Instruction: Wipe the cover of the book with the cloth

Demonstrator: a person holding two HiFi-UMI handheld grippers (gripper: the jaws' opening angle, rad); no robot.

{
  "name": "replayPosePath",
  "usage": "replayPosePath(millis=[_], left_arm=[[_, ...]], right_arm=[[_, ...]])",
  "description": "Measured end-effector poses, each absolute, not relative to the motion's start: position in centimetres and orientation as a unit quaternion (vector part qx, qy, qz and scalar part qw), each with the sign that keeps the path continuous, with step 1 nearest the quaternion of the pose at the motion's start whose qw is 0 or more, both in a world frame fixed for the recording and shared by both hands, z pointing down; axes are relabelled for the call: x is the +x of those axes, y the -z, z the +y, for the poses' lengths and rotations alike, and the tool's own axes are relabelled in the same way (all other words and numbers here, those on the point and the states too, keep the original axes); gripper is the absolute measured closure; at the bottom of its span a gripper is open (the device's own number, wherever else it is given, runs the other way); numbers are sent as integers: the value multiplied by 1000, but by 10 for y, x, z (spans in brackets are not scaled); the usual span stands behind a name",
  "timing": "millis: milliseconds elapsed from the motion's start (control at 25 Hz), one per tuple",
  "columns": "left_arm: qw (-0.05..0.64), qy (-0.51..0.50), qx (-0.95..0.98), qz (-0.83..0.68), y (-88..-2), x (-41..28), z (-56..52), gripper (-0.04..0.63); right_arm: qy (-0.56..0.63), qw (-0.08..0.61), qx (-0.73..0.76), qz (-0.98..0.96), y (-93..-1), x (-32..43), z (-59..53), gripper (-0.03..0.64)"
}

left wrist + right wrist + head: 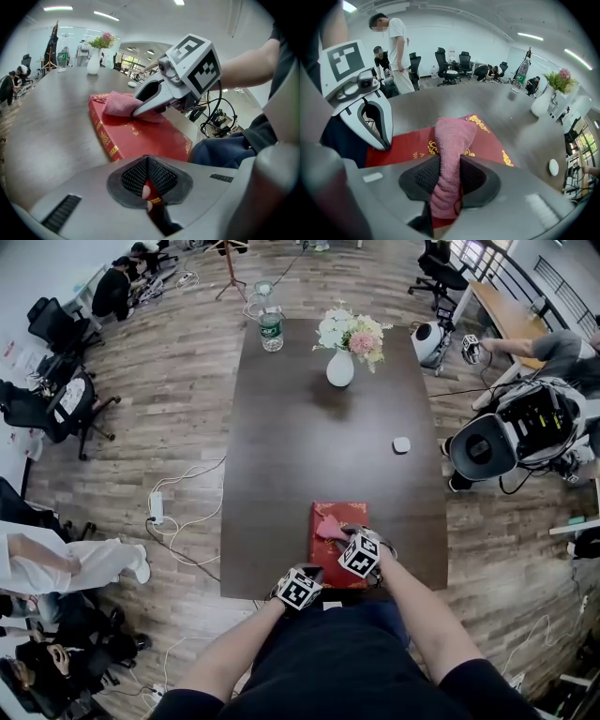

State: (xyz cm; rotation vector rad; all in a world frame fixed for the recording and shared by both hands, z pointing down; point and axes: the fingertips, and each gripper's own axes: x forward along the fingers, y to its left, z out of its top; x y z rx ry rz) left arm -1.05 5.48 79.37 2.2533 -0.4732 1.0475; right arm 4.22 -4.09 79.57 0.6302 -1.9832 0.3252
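Looking down in the head view, a red book (326, 561) lies at the near edge of a dark wooden table (319, 427), with a pink cloth (329, 526) on its cover. The right gripper (339, 534) sits over the cloth, and the left gripper (314, 576) meets the book's near left corner. Farther up the table stand a white vase of flowers (340, 369) and a water bottle (271, 331).

In the left gripper view, the jaws are pinched together on the book's red, gold-trimmed edge (151, 193). Beyond them the book's cover (145, 138) stretches away, and the right gripper (137, 111) presses the bunched cloth (117, 104) onto it.

In the right gripper view, the jaws clamp the pink cloth (452, 140), whose free end drapes forward onto the book's cover (490, 143). The left gripper (383, 143) touches the book at the left.
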Motion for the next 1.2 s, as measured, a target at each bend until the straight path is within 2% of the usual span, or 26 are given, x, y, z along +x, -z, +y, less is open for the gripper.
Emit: replayPosePath(millis=[1200], left_arm=[[296, -404, 849, -168, -791, -9, 56, 600]], right_arm=[[-156, 499, 289, -802, -791, 82, -36, 500]])
